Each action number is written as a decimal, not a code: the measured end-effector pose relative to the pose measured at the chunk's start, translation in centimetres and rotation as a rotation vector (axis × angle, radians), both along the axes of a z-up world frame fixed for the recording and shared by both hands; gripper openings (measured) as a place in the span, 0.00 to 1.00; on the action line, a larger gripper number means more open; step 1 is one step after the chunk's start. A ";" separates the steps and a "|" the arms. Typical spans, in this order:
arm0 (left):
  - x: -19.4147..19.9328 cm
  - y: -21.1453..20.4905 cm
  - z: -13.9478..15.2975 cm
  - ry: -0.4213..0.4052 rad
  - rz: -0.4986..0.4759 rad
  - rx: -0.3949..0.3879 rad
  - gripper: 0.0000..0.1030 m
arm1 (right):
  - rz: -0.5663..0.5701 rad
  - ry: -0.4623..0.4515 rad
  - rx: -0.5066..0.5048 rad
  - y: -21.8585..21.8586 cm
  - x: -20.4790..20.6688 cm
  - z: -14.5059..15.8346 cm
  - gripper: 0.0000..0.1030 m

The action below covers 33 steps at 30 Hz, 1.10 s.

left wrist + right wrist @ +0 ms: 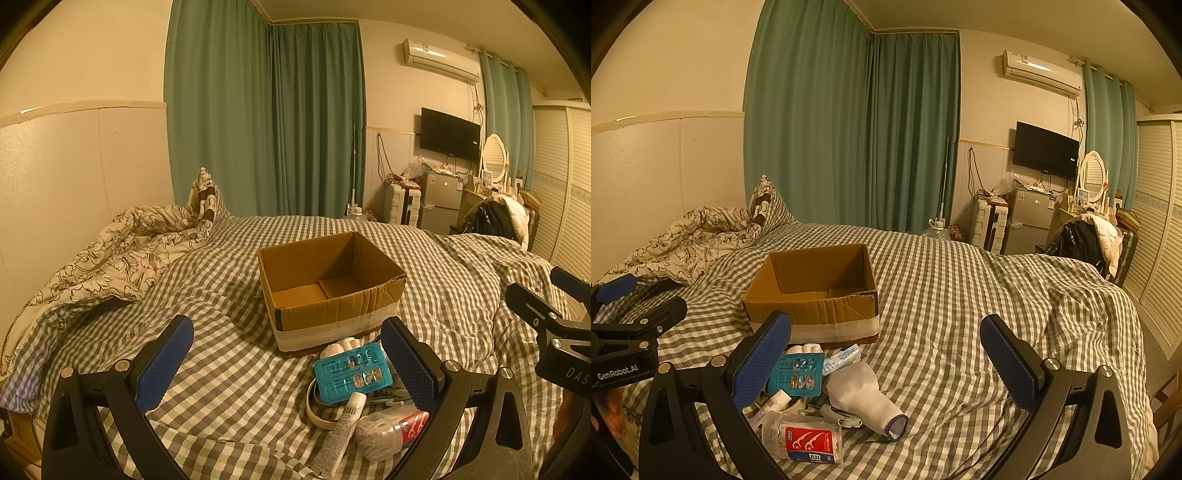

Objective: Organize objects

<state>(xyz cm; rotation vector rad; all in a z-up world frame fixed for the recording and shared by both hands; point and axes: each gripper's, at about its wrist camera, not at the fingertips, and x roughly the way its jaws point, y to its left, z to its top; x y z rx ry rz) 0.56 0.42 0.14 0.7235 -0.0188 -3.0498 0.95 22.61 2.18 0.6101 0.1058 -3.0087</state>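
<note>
An empty open cardboard box (328, 284) (816, 291) stands on the checked bedspread. In front of it lies a small pile: a teal blister pack of pills (352, 373) (796, 374), a white tube (341, 432), a clear jar of floss picks with a red label (803, 437) (388, 430), a roll of tape (317, 402) and a white sock (862, 395). My left gripper (288, 369) is open and empty just before the pile. My right gripper (886, 365) is open and empty over the pile's right side.
A crumpled floral quilt (110, 254) lies at the bed's far left by the wall. Green curtains (266, 122) hang behind the bed. A small fridge (1028, 221), a suitcase, a TV and a dresser stand at the far right.
</note>
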 end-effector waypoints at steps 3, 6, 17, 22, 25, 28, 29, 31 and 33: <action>0.0 0.0 -0.1 -0.003 0.000 -0.001 1.00 | -0.001 -0.001 0.000 0.0 0.0 -0.1 1.00; 0.0 0.0 -0.1 -0.002 0.000 -0.001 1.00 | 0.001 0.001 -0.001 0.0 0.0 0.0 1.00; -0.1 -0.1 -0.2 -0.003 0.002 0.001 1.00 | 0.002 0.000 0.000 0.0 0.0 -0.1 1.00; 0.0 -0.2 0.0 0.001 0.002 -0.003 1.00 | 0.003 -0.001 -0.001 -0.1 0.1 -0.1 1.00; 0.0 -0.2 0.2 0.003 0.002 -0.004 1.00 | 0.004 0.000 0.000 -0.2 0.1 0.0 1.00; 0.0 -0.3 0.2 0.003 0.000 -0.005 1.00 | 0.007 0.001 0.001 -0.3 0.3 0.3 1.00; 0.1 -0.3 0.3 0.004 -0.001 -0.006 1.00 | 0.006 0.001 0.002 -0.3 0.4 0.4 1.00; 0.1 -0.4 0.5 0.004 -0.001 -0.008 1.00 | 0.004 0.002 0.008 -0.3 0.5 0.6 1.00; 0.1 -0.3 0.7 0.005 -0.001 -0.011 1.00 | 0.002 0.002 0.013 -0.4 0.6 0.8 1.00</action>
